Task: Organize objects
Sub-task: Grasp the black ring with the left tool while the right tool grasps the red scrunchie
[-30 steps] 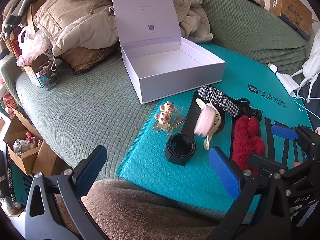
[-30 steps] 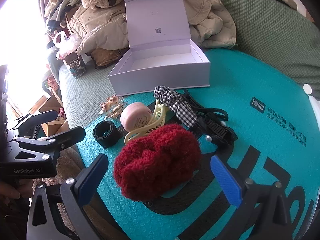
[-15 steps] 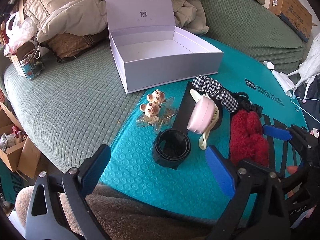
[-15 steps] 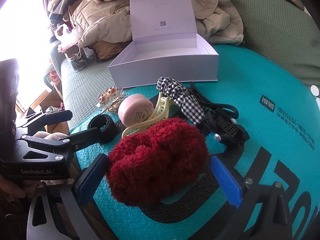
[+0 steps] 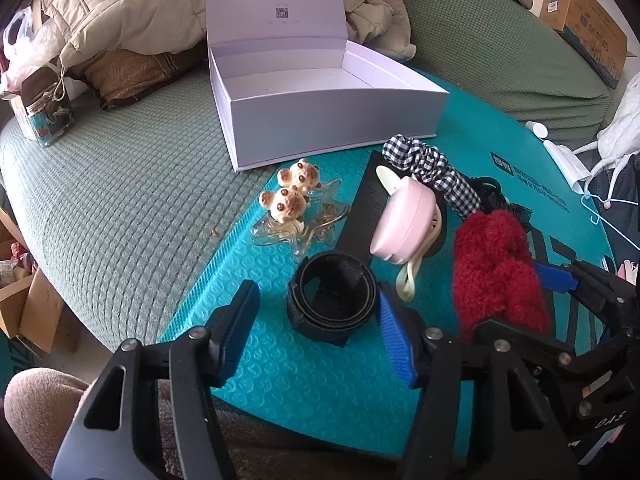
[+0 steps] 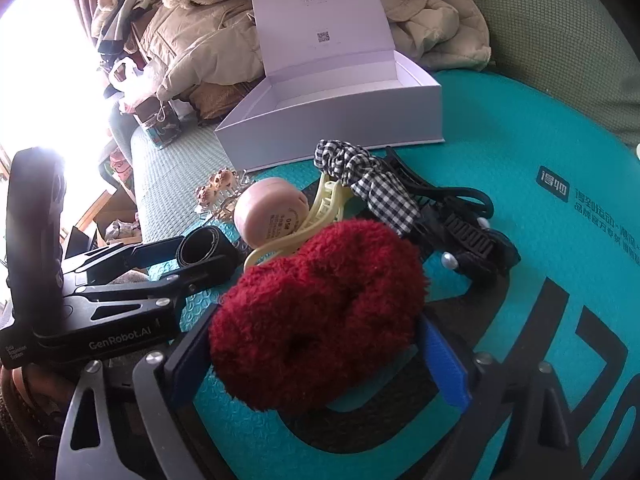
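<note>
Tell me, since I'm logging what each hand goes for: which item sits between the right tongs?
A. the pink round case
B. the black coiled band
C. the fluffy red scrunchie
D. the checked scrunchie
C: in the right wrist view the fluffy red scrunchie fills the gap of the right tongs, whose jaws have just been closing around it.

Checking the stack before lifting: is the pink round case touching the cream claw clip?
Touching. In the right wrist view the pink round case rests directly against the cream claw clip, with no gap visible.
</note>
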{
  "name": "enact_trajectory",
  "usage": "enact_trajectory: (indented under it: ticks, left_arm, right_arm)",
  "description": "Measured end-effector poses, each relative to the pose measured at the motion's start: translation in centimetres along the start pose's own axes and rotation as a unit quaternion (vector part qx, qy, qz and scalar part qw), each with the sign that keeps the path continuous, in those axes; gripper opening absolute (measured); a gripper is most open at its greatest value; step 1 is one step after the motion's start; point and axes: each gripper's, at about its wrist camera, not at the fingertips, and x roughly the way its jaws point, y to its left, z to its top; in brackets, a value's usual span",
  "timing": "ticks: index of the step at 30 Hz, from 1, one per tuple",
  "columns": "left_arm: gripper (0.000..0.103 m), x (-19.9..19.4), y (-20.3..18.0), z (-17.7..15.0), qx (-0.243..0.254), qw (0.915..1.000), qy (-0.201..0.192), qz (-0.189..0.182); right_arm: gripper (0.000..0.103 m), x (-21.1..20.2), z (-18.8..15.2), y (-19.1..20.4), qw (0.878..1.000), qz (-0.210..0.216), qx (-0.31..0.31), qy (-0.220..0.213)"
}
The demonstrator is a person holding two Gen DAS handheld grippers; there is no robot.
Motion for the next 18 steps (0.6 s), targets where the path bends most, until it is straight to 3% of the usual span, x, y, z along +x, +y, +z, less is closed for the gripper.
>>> enact_trajectory:
  ticks: [6, 11, 18]
  left_arm:
    - [0.042, -0.4, -0.2, -0.3, 0.003, 1.0000, 0.000, 0.000]
    - [0.041, -0.7, -0.5, -0.5, 0.002, 1.0000, 0.001, -0.004]
    - [0.041, -1.9, -1.3, -1.3, 0.002, 0.9999, 0.001, -0.013]
  right_arm:
    - [0.075, -0.2, -0.3, 0.2, 1.000, 0.005, -0.009, -0.002]
    - [0.060, -0.8, -0.6, 0.4, 1.000, -0.003, -0.021, -0.009]
    - [0.052, -2.1, -1.3, 0.8, 0.999, -0.005, -0.034, -0.020]
